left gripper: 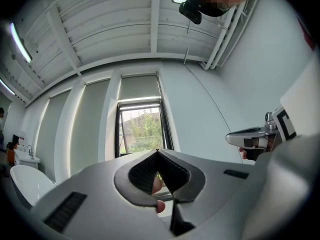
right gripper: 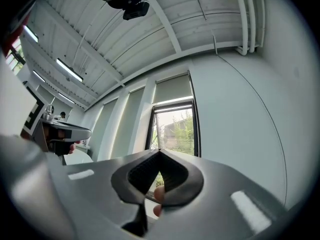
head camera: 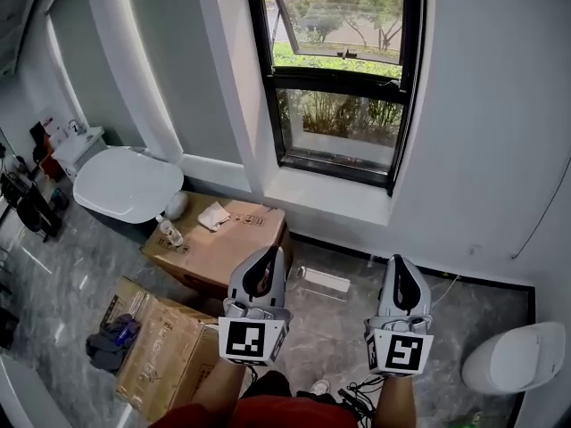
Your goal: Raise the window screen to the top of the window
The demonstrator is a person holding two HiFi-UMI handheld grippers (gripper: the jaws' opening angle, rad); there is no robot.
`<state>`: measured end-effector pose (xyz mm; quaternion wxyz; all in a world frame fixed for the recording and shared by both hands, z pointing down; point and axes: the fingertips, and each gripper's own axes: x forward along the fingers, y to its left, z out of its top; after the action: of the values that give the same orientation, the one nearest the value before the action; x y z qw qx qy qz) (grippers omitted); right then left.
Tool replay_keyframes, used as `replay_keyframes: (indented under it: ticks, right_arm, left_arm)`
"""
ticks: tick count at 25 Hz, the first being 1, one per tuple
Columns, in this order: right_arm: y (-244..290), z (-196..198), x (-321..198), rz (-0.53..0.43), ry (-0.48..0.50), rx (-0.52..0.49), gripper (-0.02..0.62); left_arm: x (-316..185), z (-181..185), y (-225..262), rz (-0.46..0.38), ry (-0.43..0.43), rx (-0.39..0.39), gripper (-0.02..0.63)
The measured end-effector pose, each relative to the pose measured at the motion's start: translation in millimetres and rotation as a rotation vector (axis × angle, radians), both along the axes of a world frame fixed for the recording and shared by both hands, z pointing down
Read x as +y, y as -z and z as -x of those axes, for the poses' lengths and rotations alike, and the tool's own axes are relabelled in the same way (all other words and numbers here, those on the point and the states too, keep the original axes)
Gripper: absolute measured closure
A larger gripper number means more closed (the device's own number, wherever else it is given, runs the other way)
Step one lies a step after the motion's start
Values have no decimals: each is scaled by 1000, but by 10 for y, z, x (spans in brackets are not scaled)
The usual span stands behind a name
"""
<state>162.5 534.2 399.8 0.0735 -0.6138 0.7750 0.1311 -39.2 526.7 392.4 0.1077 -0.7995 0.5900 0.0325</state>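
A tall window with a black frame (head camera: 409,78) stands in the white wall ahead, and a black crossbar (head camera: 335,78) splits it into an upper and a lower pane. Greenery shows through the glass. I cannot tell the screen apart from the panes. Both grippers hang low in the head view, well short of the sill. The left gripper (head camera: 268,261) is shut and holds nothing, and the right gripper (head camera: 399,272) is likewise shut and empty. The left gripper (left gripper: 158,151) points at the window (left gripper: 142,129) in its own view. So does the right gripper (right gripper: 160,151), aimed at the window (right gripper: 175,129).
A white toilet (head camera: 125,185) and a small sink (head camera: 76,145) stand at the left. Two cardboard boxes (head camera: 219,239) (head camera: 161,350) lie on the grey floor under the left gripper. A white rounded fixture (head camera: 517,357) sits at the lower right, and cables (head camera: 357,390) lie near my feet.
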Motion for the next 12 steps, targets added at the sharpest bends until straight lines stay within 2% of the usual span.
replay_keyframes:
  ticks: [7,12]
  right_arm:
    - [-72,-83,-267,26,-3,36,586]
    - [-68,-42,-498,17,-26,54,586]
  left_arm:
    - [-223,-91,-112,26,3,-9,601]
    - [-503,-18,-164,23,-1,32,601]
